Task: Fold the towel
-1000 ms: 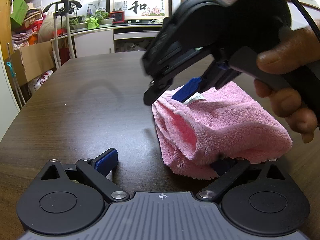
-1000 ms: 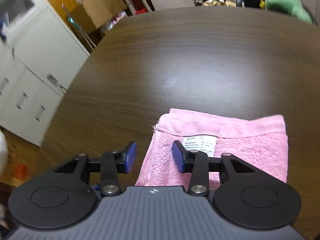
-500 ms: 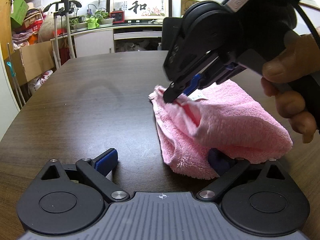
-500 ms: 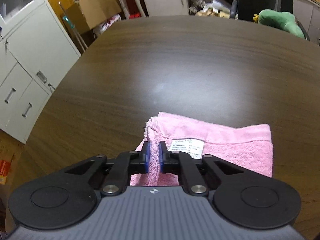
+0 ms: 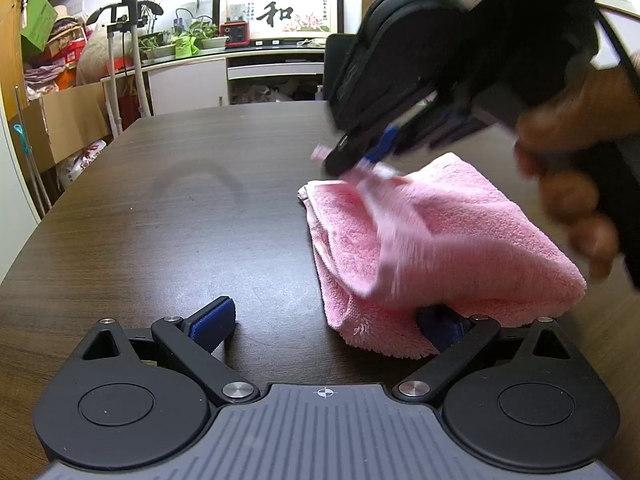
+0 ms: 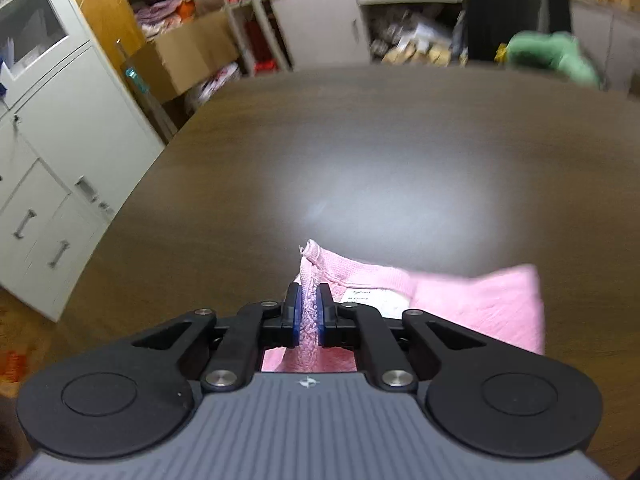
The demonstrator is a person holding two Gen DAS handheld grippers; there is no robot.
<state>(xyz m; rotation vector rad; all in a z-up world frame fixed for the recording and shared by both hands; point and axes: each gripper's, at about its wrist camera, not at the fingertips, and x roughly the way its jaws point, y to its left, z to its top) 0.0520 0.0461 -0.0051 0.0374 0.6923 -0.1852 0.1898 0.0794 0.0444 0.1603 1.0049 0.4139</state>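
A folded pink towel point(image 5: 460, 232) lies on the dark wooden table point(image 5: 180, 220), right of centre. My right gripper point(image 5: 360, 160), held by a person's hand point(image 5: 572, 200), pinches the towel's far left corner and holds it raised and blurred. In the right wrist view a fold of towel point(image 6: 480, 304) is pressed between the blue pads of the right gripper point(image 6: 308, 312), beside the white label point(image 6: 372, 300); its jaws are opening slightly. My left gripper point(image 5: 326, 324) stands open at the towel's near edge. Its right fingertip point(image 5: 440, 326) is tucked under the cloth.
The table's left edge curves away, with white cabinets point(image 6: 60, 200) beyond it. Cardboard boxes point(image 5: 68, 120), crutches point(image 5: 128, 60) and a sideboard with plants stand past the far edge. A black chair point(image 6: 516, 12) and a green bundle point(image 6: 552, 60) sit at the back right.
My right gripper closed on the towel's far left corner, then lifted it and drew it to the right. The left gripper stayed where it was, open.
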